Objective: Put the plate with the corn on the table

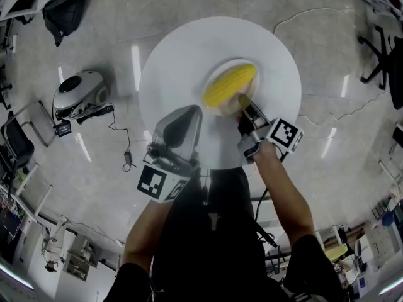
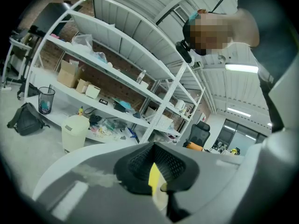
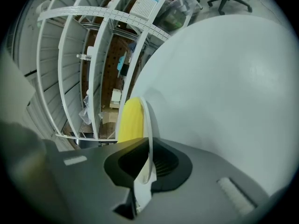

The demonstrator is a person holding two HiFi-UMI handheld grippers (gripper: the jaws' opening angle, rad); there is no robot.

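Right hand-held gripper (image 1: 243, 101) (image 3: 147, 163): jaws clamped on the near rim of the plate (image 1: 221, 111) (image 3: 145, 120), with the thin pale rim running straight in between the dark pads. The corn (image 1: 230, 85) (image 3: 130, 120) lies on the plate just ahead of these jaws, lengthwise across it. The plate sits over the middle of the round white worktop (image 1: 189, 49) (image 3: 224, 87), which stretches on beyond the gripper. I cannot tell whether the plate's underside touches the surface.

Left hand-held gripper (image 1: 187, 113) (image 2: 156, 177): jaws drawn nearly together, leaving only a thin slit. A sliver of yellow and pale colour shows through it. In the head view this gripper stands over the worktop's near edge, beside the plate's left rim and apart from it, level with the right gripper.
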